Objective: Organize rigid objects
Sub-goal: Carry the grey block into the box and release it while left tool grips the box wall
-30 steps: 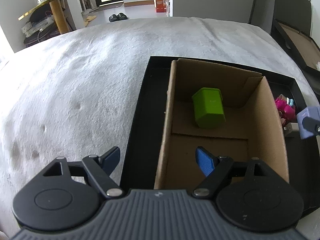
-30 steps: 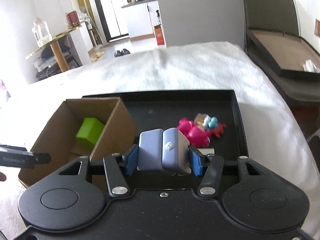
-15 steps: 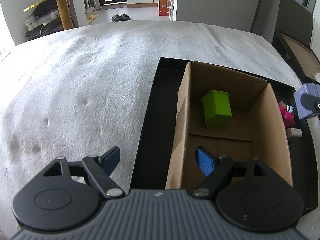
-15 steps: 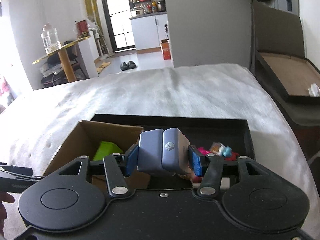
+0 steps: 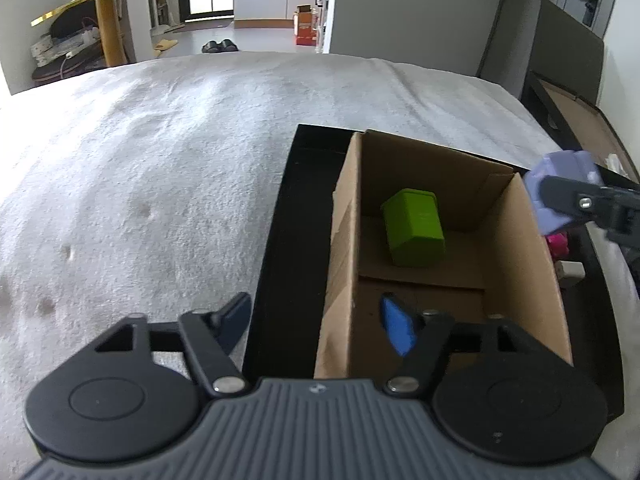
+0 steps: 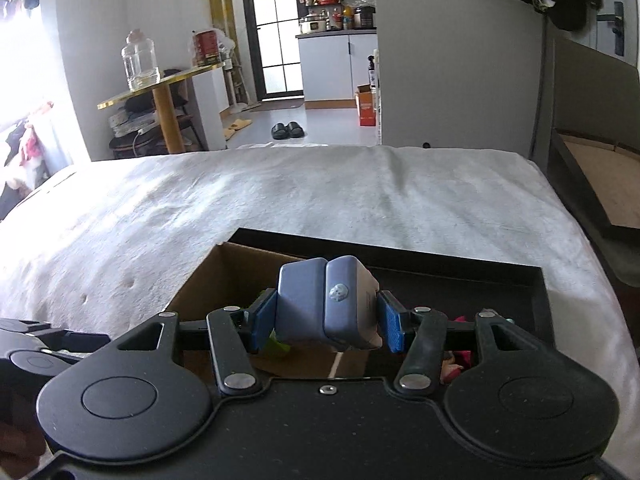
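Observation:
My right gripper point(image 6: 326, 322) is shut on a lavender-blue plastic box point(image 6: 326, 304) and holds it in the air over the right wall of an open cardboard box point(image 6: 224, 276). In the left wrist view the lavender box point(image 5: 560, 184) hangs at the far right, above the cardboard box point(image 5: 344, 248). A green block point(image 5: 414, 228) lies inside on the floor. My left gripper point(image 5: 316, 324) is open and empty, its fingers straddling the cardboard box's near left wall. The cardboard box stands in a black tray point(image 5: 280, 240).
The tray lies on a white fuzzy bed cover point(image 5: 140, 180). Pink toys point(image 5: 558, 242) and a small white piece point(image 5: 570, 270) lie in the tray right of the cardboard box. A dark frame with a brown panel point(image 6: 592, 184) stands at the right of the bed.
My right gripper has lifted the lavender box up and moved it left, from beside the pink toys to above the cardboard box. My left gripper has risen a little and stays open.

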A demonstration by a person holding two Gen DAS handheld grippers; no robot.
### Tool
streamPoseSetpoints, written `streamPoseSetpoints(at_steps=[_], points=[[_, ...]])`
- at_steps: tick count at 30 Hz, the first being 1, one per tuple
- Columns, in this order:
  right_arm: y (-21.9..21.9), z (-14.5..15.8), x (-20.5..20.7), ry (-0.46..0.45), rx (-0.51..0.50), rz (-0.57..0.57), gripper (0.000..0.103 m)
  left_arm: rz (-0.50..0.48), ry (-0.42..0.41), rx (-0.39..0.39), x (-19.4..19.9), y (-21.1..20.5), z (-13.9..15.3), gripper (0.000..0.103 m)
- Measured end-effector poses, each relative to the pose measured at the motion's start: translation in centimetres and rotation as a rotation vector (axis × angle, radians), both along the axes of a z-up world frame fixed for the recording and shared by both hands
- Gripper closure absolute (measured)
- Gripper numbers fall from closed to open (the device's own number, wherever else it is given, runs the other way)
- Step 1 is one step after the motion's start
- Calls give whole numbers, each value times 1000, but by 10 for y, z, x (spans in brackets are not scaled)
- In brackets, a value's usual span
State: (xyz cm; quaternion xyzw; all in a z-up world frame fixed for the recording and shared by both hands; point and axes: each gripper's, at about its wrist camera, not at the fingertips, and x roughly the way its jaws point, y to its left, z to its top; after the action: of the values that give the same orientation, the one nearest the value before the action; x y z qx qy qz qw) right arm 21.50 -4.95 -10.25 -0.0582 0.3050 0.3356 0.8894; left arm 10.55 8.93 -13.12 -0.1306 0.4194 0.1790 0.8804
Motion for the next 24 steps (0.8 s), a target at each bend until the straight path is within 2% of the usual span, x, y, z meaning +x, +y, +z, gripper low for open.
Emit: streamPoseSetpoints(at_steps=[2,4,7,10,19,24], points=[[8,-2,-2,5,-7,12,51,-8,-6,-24,0,2,-2,54],[15,-5,-4,12,-10,24,51,-19,-8,-47,-1,3,-4,70],[26,-10,-8,28,-22,45,51,-31,-18,-79,-1,4,-7,82],[35,-16,-12,49,-37,66,51,-41,-29,-101,-2,5,-9,89],[52,-37,-16,131,-69,86,50,-51,-25,-108,-1,6,-11,89],[58,-44,-6,209,-29,51,50,-49,-15,-105,0,6,-11,89]])
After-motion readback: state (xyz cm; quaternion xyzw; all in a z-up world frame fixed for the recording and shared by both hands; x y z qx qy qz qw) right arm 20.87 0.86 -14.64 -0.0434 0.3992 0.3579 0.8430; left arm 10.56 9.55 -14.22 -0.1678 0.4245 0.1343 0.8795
